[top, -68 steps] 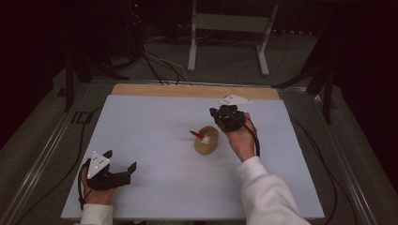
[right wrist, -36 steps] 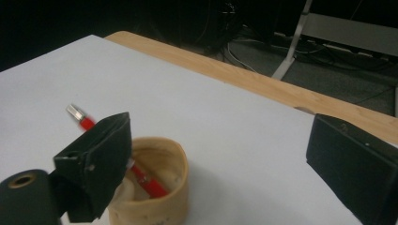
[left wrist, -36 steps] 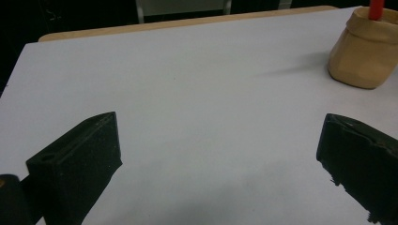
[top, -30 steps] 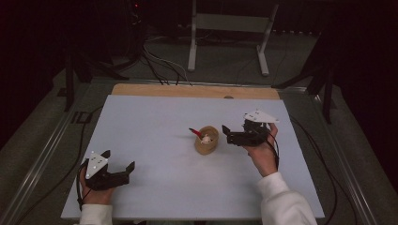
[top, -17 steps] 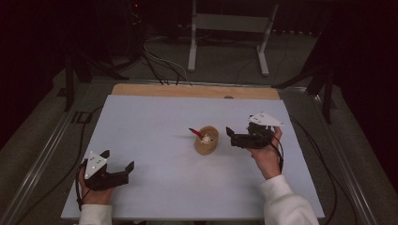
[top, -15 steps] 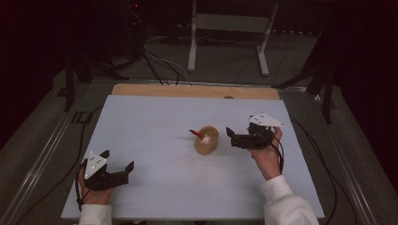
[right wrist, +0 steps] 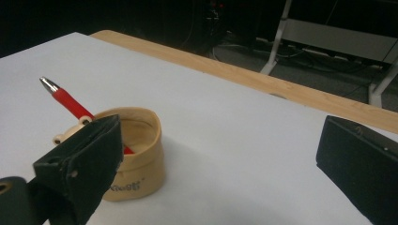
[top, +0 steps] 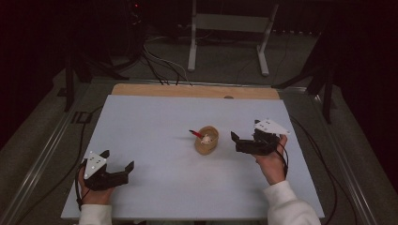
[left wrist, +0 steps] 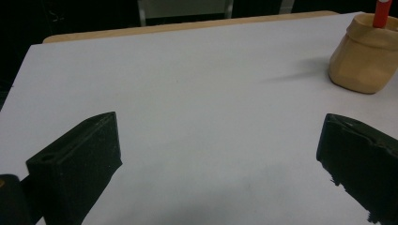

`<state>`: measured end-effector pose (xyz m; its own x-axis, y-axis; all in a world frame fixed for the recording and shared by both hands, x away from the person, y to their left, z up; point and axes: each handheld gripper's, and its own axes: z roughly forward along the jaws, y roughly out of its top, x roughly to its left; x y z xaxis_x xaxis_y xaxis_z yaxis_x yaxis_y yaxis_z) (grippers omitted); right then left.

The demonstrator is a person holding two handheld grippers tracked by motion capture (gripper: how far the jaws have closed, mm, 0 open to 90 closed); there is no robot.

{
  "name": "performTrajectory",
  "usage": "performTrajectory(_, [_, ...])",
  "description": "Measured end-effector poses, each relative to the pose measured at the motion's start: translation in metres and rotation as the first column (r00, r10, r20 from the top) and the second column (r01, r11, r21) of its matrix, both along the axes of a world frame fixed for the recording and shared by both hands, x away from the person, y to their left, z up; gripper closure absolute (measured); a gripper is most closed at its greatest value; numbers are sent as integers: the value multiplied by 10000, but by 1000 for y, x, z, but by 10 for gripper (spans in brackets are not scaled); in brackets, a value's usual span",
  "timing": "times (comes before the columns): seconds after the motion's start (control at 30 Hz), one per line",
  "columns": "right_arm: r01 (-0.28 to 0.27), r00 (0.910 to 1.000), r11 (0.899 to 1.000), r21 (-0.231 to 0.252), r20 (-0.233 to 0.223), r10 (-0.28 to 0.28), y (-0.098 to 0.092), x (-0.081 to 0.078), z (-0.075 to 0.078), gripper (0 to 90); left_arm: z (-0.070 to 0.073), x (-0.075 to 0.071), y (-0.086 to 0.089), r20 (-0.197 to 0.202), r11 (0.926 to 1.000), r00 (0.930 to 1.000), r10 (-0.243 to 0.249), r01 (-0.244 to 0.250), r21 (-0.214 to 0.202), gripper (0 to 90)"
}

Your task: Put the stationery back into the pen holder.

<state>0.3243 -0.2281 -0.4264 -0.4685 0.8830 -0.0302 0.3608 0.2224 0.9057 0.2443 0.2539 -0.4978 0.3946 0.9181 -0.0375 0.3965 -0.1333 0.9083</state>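
Right gripper [top: 241, 143] hovers level just beside the small tan fabric pouch [top: 207, 139] mid-table with the red pen [top: 195, 134] poking out, jaws wide, empty; left gripper [top: 117, 171] rests near the table's front-left corner, also wide, holding nothing.

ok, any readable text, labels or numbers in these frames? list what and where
Small dark print on the lower front of the tan pouch, right gripper view: partly hidden behind the right gripper jaw and too blurred to read.
Red pen standing in the pouch: no marking legible.
Grey plate on the right gripper, high view: small dots, no text.
White table: no print visible.
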Motion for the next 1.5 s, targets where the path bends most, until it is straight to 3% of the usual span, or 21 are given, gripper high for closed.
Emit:
performTrajectory(0.57, [260,9995,9992,-320,-193,-266,-20,-18,-17,16,5,-3,5,139,9992,9999,-72,77,-383,7])
performTrajectory(1.13, [223,9997,9986,-473,-115,-229,-25,-37,-19,16,11,-5,7,295,9978,9993,-235,253,-606,7])
performTrajectory(1.33, [223,9997,9993,-296,74,-221,-34,-46,-28,16,12,-5,8,287,9980,9991,-314,329,-534,7])
performTrajectory(1.5, [-39,9999,9999,160,126,37,-42,-56,-40,17,13,-5,8,320,9977,9987,-399,415,-536,7])
